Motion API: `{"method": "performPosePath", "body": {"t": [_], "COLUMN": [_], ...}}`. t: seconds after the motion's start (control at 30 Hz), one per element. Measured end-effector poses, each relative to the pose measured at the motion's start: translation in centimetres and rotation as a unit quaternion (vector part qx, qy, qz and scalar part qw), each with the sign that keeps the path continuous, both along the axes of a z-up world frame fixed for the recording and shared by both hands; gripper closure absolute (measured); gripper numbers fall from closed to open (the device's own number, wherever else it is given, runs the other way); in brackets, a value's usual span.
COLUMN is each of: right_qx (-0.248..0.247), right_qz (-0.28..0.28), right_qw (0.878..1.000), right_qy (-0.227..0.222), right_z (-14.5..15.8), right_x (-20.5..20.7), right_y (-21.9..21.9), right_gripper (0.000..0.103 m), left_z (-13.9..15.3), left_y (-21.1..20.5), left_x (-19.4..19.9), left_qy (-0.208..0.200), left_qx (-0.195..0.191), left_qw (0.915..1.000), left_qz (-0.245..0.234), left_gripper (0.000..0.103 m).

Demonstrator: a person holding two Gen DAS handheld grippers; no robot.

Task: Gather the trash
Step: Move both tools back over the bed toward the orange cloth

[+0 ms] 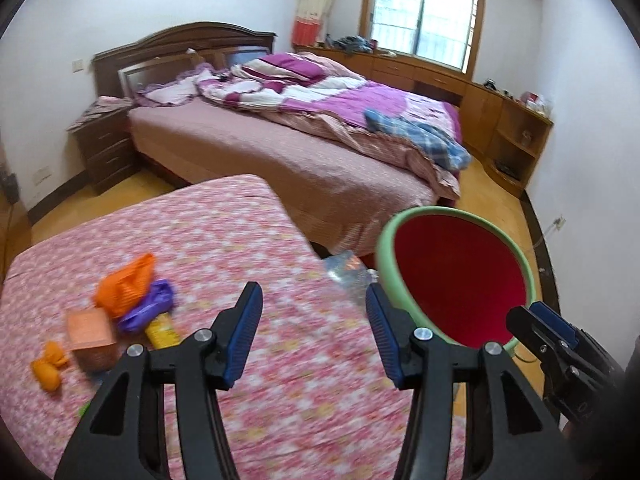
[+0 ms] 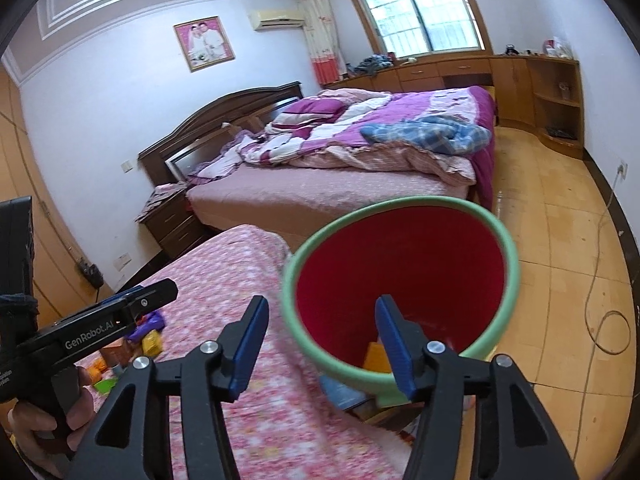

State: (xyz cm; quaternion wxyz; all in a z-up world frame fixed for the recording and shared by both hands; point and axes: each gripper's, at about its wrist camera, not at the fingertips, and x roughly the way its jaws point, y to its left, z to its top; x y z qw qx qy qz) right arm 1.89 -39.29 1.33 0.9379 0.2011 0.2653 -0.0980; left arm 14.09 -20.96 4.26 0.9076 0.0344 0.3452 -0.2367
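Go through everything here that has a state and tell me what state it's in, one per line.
left gripper: jaws open, holding nothing
right gripper: jaws open, holding nothing
red bin: upright, uncovered, a yellow item inside
orange bag: crumpled, lying on the table
quilt: rumpled, bed unmade
window: cannot tell

The near stretch of the flowered table (image 1: pixel 248 240) lies bare between the trash cluster at its left — orange bag (image 1: pixel 126 286), purple bag (image 1: pixel 148 308), yellow packet (image 1: pixel 162 332), pink box (image 1: pixel 88 330) — and the red bin (image 1: pixel 460 280) off its right edge. The bin's mouth is open; a yellow scrap (image 2: pixel 376 356) lies inside. The bed (image 1: pixel 280 160) blocks the far side.
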Motion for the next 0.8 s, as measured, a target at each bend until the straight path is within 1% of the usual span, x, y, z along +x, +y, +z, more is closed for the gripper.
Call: {"method": "performPosePath", "body": {"t": [0.17,0.4,0.8], "right_qx": [-0.001,-0.005,-0.006], "right_qz": [0.028,0.058,0.103], "right_qw": [1.0,0.998,0.994], "right_qy": [0.004,0.009,0.03], "right_z": [0.3,0.4,-0.5], "right_x": [0.7,1.7,3.8], "right_y": [3.0,6.6,11.2], "right_gripper": [0.039,0.038,0.037], "left_z": [0.3,0.3,-0.9], "left_y": [4.2,9.4,17.8], "left_x": [-0.4,-0.5,0.1], "left_qy": [-0.004,-0.006,0.003], "left_qx": [-0.005,-0.006,-0.011], "left_qw": [0.9992,0.9959,0.9836], "left_qz": [0.039,0.09,0.18], "left_gripper": [0.049,0.049,0.049]}}
